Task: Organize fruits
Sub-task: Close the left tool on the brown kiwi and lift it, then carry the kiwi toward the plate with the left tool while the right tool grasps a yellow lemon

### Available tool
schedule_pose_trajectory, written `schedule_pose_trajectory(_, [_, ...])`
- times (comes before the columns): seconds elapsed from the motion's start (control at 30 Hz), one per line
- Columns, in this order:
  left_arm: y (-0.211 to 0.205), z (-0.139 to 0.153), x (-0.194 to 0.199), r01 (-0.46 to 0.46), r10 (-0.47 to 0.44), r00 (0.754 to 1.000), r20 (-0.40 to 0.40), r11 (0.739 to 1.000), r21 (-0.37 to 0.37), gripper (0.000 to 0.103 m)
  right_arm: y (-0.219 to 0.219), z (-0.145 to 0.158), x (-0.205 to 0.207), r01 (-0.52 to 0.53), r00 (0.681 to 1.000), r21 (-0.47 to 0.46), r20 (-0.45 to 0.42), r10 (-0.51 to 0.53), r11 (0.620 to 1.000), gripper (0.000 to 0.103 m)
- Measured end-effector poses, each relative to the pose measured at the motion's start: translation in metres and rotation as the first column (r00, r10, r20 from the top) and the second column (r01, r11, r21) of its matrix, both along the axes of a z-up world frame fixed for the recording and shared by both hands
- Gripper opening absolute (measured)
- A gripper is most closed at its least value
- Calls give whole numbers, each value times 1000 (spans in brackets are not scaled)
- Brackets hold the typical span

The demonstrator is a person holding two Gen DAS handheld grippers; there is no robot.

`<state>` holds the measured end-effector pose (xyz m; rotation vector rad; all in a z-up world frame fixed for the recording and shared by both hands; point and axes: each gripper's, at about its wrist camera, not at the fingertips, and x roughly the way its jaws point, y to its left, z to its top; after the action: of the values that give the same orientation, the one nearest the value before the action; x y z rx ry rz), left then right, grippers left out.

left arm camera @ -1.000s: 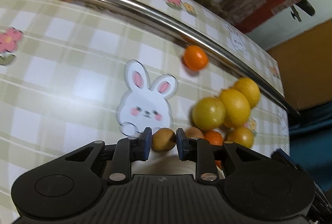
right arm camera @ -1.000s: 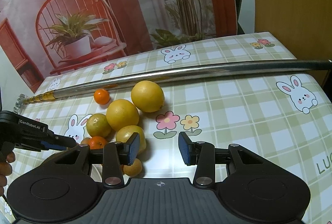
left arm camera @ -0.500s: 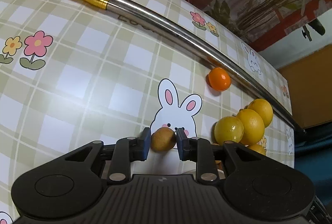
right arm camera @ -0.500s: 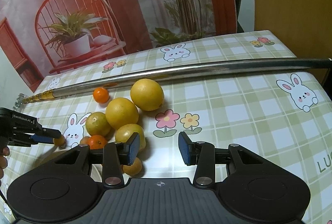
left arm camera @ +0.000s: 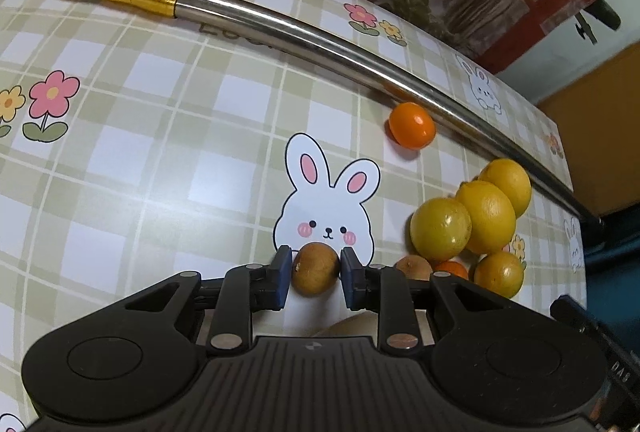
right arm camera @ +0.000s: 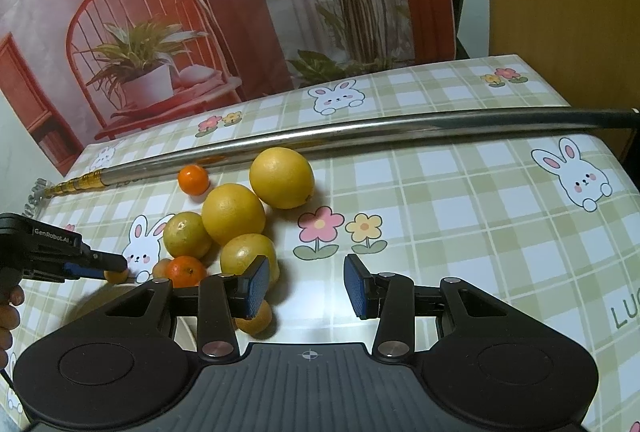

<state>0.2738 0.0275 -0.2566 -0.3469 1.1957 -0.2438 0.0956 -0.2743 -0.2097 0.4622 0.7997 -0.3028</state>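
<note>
My left gripper (left arm camera: 314,270) is shut on a small brownish-yellow fruit (left arm camera: 315,268), held just above the tablecloth over a printed rabbit. It shows at the left edge of the right wrist view (right arm camera: 116,272). A cluster of yellow citrus (left arm camera: 468,220) lies to its right, with a small brown fruit (left arm camera: 412,267) and a small orange (left arm camera: 452,268) below. A lone tangerine (left arm camera: 412,125) sits by the metal pole. My right gripper (right arm camera: 306,286) is open and empty, above the table right of the citrus cluster (right arm camera: 234,218). Another small fruit (right arm camera: 254,318) lies under its left finger.
A long steel pole (left arm camera: 320,39) with a gold-taped end crosses the table behind the fruit; it also shows in the right wrist view (right arm camera: 360,133). The checked tablecloth (right arm camera: 480,232) extends to the right. The table's right edge is near a brown wall.
My left gripper, still holding the small fruit, has moved left away from the citrus cluster and settled over the printed rabbit. My right gripper has not moved.
</note>
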Motion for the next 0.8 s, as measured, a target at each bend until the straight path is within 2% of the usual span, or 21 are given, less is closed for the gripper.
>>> schedule_pose_trajectory(0.13, [-1,4,-7,10,-10,1000,26,1000,29,27,0,-1,-1,2,1000,4,-1,-2,1000,39])
schedule_pose_trajectory(0.3, [0,24,-22,37,-42,992,123,998,42,27,1,-2,-1,-6,1000,6,-3,6,1000,39])
schedule_pose_trajectory(0.53, [-7,50,-55,102,-124,957,261,990,95,27,8,-6,9,-54,999,4,3,54,999,39])
schedule_pose_trajectory(0.8, [-9,66,-89,140,-181,920,346,980,140,27,18,-13,29,-116,993,-11,7,116,993,44])
